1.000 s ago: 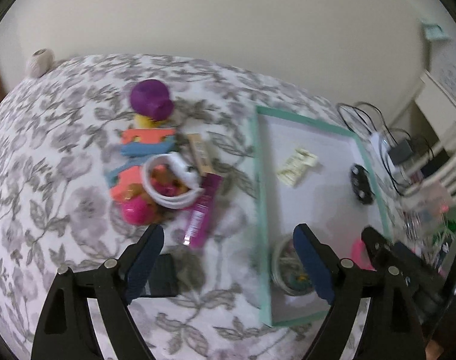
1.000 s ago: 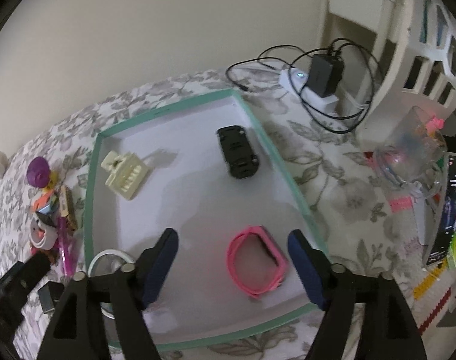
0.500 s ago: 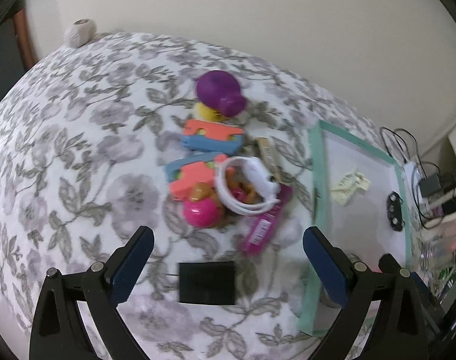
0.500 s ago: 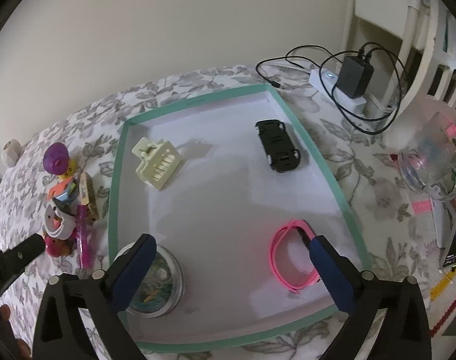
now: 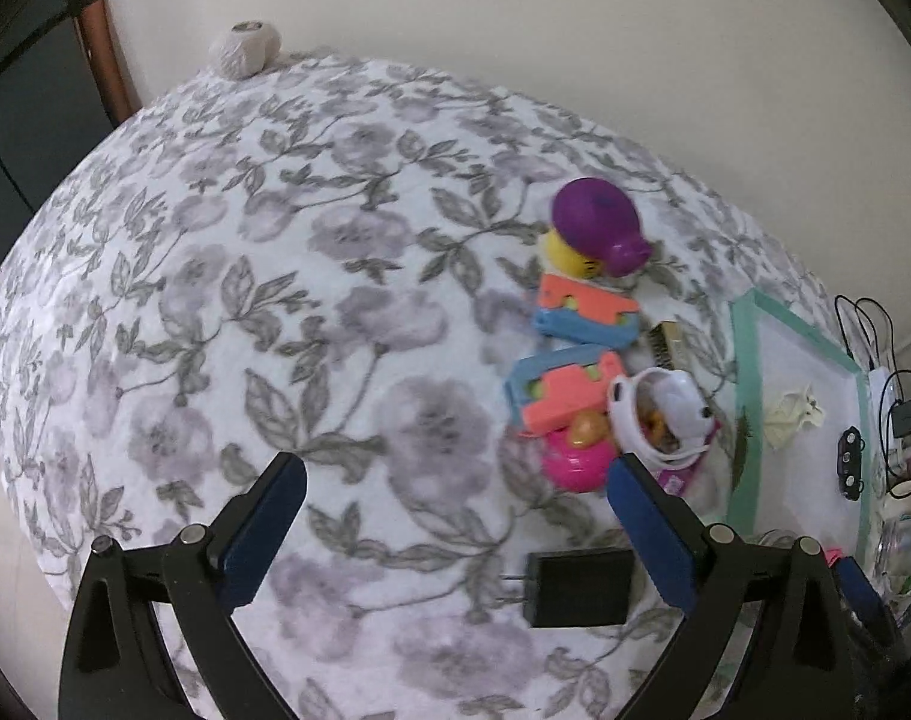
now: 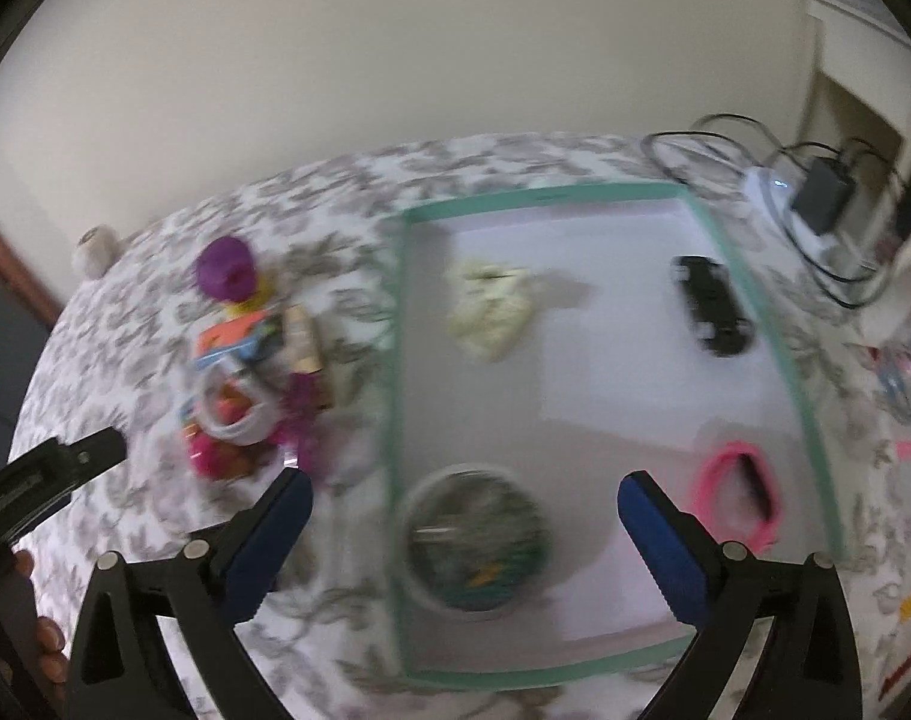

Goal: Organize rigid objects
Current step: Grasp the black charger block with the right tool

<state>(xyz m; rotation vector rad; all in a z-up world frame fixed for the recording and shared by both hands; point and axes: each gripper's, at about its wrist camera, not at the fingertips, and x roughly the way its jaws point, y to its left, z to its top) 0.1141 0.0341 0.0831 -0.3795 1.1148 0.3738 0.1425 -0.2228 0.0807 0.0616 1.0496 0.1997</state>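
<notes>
A pile of small toys lies on the floral cloth: a purple knob (image 5: 596,222), orange-and-blue blocks (image 5: 587,312), a white bracelet (image 5: 659,417), a pink ball (image 5: 575,465). A black charger (image 5: 578,587) lies near my open, empty left gripper (image 5: 449,534). A green-rimmed white tray (image 6: 803,396) holds a cream clip (image 6: 488,306), a black toy car (image 6: 710,306), a pink band (image 6: 737,495) and a round tin (image 6: 476,540). My right gripper (image 6: 464,540) is open and empty above the tin. The toy pile also shows in the right wrist view (image 6: 245,360).
A ball of yarn (image 5: 242,54) sits at the table's far left corner by the wall. A power strip with a black adapter and cables (image 6: 815,192) lies right of the tray. The left gripper's body (image 6: 41,486) shows at the left edge.
Both grippers have swung left. The left view now faces bare cloth with the toy pile to its right. The right view has shifted from the pink band toward the tin, and is blurred.
</notes>
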